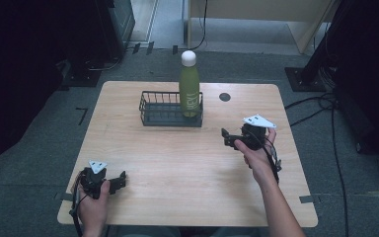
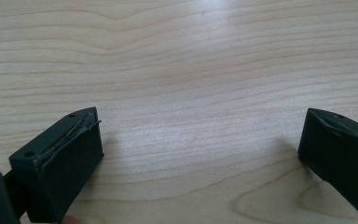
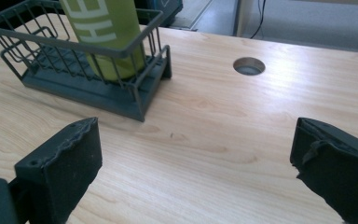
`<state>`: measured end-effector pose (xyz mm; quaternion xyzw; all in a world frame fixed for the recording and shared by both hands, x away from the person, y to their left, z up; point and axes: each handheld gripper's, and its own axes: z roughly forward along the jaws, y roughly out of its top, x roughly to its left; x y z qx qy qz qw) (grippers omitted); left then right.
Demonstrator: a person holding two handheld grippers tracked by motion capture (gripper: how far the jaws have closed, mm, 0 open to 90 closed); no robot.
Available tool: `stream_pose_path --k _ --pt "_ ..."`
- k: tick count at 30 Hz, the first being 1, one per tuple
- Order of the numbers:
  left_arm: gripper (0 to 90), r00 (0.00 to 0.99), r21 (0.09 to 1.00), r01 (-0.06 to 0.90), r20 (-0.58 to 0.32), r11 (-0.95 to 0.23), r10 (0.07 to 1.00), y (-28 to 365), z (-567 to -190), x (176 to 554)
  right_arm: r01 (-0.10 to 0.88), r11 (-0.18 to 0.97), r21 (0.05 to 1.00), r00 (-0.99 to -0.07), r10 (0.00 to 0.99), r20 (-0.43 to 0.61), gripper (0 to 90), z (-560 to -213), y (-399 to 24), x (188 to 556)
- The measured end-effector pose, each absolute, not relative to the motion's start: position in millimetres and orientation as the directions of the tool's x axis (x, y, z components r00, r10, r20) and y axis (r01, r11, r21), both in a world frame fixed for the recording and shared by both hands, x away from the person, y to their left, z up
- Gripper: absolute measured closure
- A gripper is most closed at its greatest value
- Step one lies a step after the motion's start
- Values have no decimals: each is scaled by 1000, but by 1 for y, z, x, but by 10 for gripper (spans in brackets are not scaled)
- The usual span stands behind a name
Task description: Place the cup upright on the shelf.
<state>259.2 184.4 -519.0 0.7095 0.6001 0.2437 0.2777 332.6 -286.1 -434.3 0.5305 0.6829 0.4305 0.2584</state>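
While a green bottle point(image 1: 189, 84) stands upright in the wire basket point(image 1: 158, 112) at the desk's point(image 1: 187, 163) far side, left tool point(image 1: 123, 178) and right tool point(image 1: 225, 137) gape wide, holding nothing.

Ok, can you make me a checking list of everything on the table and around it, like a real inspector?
Surface: light wooden table, with a round hole near its far edge.
Job's things: green bottle with a white cap, standing upright in the right end of a dark wire basket.
Clutter: nothing seen.
Grippers: left gripper near the front left corner, jaws apart, empty. Right gripper right of the basket, jaws apart, empty.
Cables: one trails from each gripper; black cables lie on the floor to the right.
Surroundings: grey floor, dark equipment at both sides, pale wooden furniture beyond.
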Motion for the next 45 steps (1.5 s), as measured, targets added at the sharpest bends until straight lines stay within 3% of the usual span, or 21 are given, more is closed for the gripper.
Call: stream_pose_path --k 45 --pt "0 162 686 716 14 -128 987 185 -519 259 638 -79 766 -41 990 136 20 -523 -403 236"
